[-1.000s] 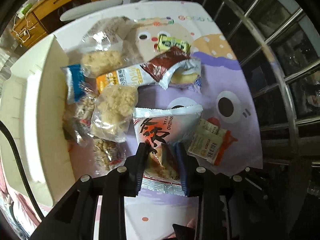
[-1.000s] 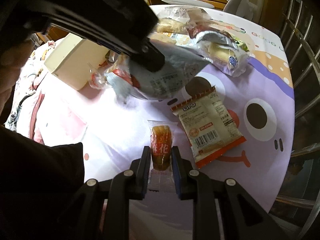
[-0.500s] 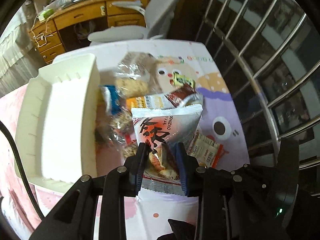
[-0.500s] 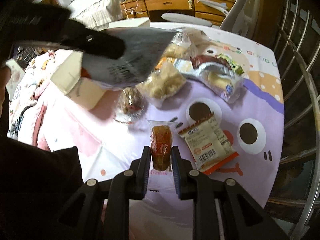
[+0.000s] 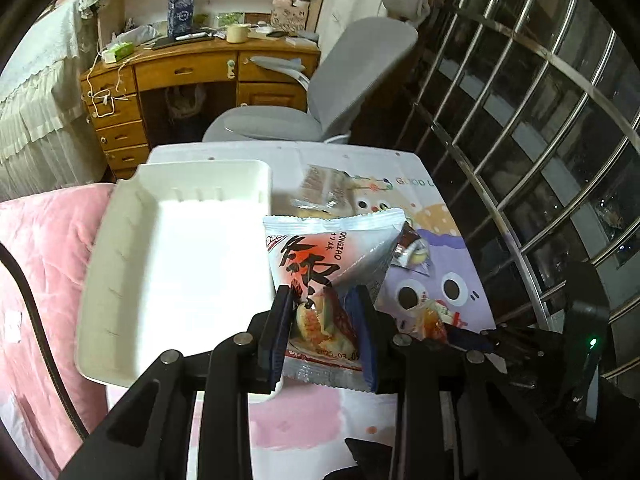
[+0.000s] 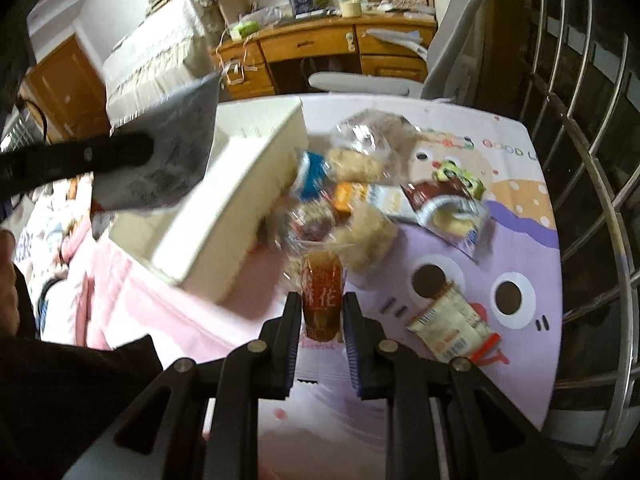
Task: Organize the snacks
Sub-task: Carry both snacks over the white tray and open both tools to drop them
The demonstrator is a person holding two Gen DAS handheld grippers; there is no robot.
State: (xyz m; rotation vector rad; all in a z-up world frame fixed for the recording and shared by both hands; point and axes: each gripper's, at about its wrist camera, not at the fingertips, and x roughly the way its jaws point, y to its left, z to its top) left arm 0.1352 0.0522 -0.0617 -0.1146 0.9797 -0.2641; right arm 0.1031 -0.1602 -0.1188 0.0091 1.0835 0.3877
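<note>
- Left gripper (image 5: 322, 314) has its jaws pinched in on the lower part of a silver snack bag (image 5: 332, 264) with red print and black characters, the bag gripped clear of the table and standing up between the fingers.
- That bag hangs just past the right rim of the white tray (image 5: 176, 276), level with the tray's near half; from the right wrist view it shows as a grey blur above the tray's left end.
- Right gripper (image 6: 322, 322) is nearly closed too, jaws clamped on a small clear packet (image 6: 322, 292) with an amber snack and white characters, the packet poking up between the fingers.
- That small packet sits in the air just to the right of the white tray's near corner, in front of the snack pile.
- The snack pile (image 6: 372, 188) lies on the cartoon tablecloth (image 6: 520, 248), pressed up against the tray's right wall: puffed rice cakes, a blue pack, an orange one and a brown-and-silver wrapper.
- A cream sachet with a barcode (image 6: 454, 330) lies alone, well to the right of the tray, by the cartoon's eyes.
- Beyond the tray stand a grey office chair (image 5: 352, 80) and a wooden desk (image 5: 192, 76).
- A dark sleeve (image 6: 60, 392) shows near the tray's near end.
</note>
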